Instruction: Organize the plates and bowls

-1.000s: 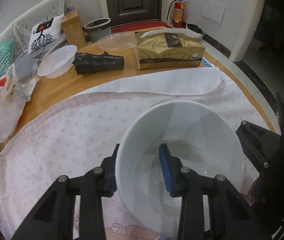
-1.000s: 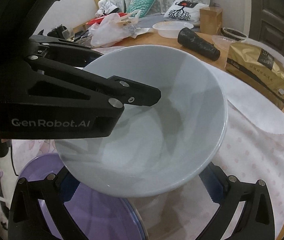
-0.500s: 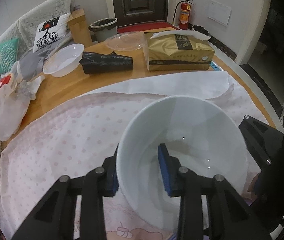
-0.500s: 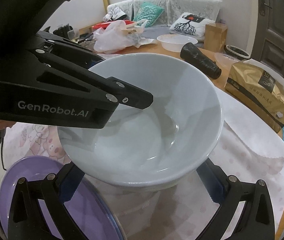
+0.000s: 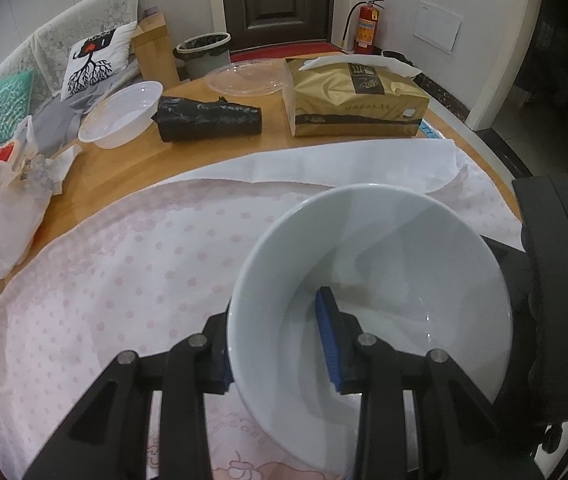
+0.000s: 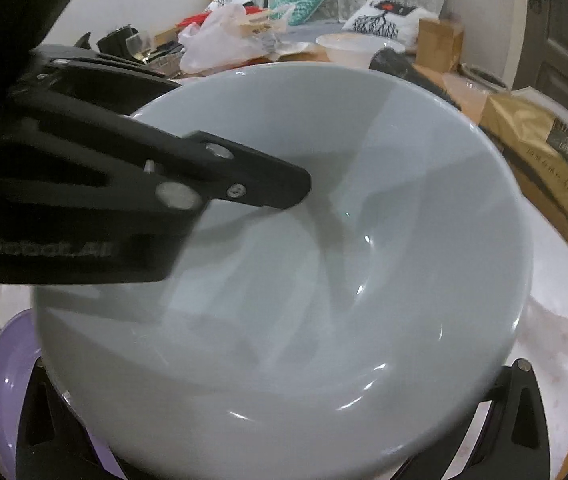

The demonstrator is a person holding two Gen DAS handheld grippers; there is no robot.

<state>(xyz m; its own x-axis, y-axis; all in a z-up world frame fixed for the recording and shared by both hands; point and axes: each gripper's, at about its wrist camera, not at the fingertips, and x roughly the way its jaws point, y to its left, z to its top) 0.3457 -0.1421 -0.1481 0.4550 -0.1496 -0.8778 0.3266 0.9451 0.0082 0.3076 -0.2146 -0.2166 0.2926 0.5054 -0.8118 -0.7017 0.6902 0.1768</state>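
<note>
A round wooden worktop with a pink dotted cloth on it stands in a room with a dark door and a sofa. At the far side are a gold tissue pack, a black roll, a plastic bowl and a clear plate.

The left gripper is pinching the rim of the big white bowl, one finger inside and one outside. The bowl is up in the air, above the cloth. A second ago it sat lower and farther from the right camera; now it has risen and fills that view. So the bowl is being carried, I think toward the purple plate below it.

The right gripper waits under the bowl with its fingers spread wide, gripping nothing. It looks ready to help, but the bowl hides most of it.
</note>
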